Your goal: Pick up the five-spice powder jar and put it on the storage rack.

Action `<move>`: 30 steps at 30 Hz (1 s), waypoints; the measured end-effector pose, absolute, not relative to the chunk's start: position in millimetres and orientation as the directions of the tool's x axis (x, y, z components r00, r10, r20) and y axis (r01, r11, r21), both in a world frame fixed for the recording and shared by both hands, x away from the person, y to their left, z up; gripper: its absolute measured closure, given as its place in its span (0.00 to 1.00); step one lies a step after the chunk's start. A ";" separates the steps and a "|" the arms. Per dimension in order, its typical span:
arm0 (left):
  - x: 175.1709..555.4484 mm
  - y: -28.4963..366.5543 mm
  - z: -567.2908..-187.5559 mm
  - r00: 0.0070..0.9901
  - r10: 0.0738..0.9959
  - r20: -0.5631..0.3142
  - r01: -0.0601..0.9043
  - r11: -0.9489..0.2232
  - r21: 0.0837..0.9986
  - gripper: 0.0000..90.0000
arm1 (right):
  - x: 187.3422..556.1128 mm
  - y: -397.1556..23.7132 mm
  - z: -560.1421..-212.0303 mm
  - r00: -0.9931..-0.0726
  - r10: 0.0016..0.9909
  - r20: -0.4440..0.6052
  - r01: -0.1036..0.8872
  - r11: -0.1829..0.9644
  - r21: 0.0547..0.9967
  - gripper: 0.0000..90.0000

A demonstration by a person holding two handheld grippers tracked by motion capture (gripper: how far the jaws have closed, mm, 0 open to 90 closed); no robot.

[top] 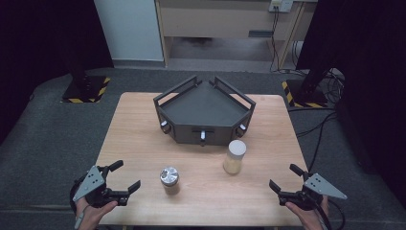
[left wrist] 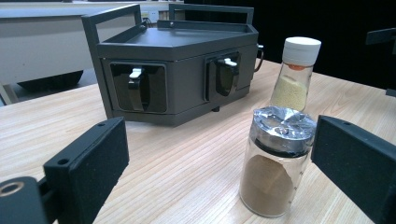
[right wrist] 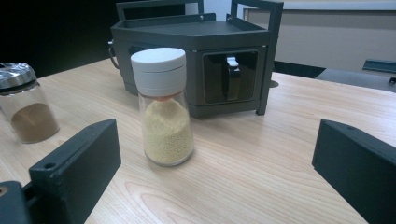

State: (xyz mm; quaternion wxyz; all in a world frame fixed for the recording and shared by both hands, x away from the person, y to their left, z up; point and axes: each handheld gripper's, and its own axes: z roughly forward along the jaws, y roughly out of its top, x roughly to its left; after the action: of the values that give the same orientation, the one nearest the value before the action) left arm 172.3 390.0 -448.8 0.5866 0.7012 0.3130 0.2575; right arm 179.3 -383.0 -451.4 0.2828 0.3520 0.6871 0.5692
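Two spice jars stand upright on the wooden table [top: 143, 139]. The silver-lidded jar [top: 169, 179] [left wrist: 276, 163] [right wrist: 25, 107] holds brown powder. The white-capped jar [top: 234, 156] [left wrist: 295, 74] [right wrist: 163, 107] holds yellow grains. Behind them sits a dark grey angular rack [top: 205, 112] [left wrist: 173, 65] [right wrist: 201, 60] with small hooks in its front recesses. My left gripper [top: 128, 178] [left wrist: 219, 172] rests at the table's front left, open, the brown jar just inside its right jaw, untouched. My right gripper [top: 283, 178] [right wrist: 215, 168] is open at the front right, empty.
The table stands on grey carpet. A black stand with yellow-black striped base [top: 86, 88] is at the far left, another [top: 306, 93] at the far right with cables. Bare wood lies between the jars and the front edge.
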 end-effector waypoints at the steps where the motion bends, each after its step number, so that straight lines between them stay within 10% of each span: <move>1: 172.9 390.0 -448.5 0.673 0.740 -0.005 0.138 -0.118 0.983 0.03 | 179.3 -383.0 -451.4 -0.592 0.806 0.012 0.162 0.104 0.981 0.02; 30: 175.8 395.5 -449.3 0.674 0.739 -0.006 0.141 -0.120 0.983 0.03 | 178.5 -385.6 -454.2 -0.594 0.804 0.033 0.180 0.092 0.979 0.03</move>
State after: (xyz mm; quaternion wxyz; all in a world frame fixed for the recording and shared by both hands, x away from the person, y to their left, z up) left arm 175.8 395.5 -449.3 0.5849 0.7035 0.3126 0.2556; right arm 178.5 -385.6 -454.2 0.2733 0.3581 0.6866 0.5706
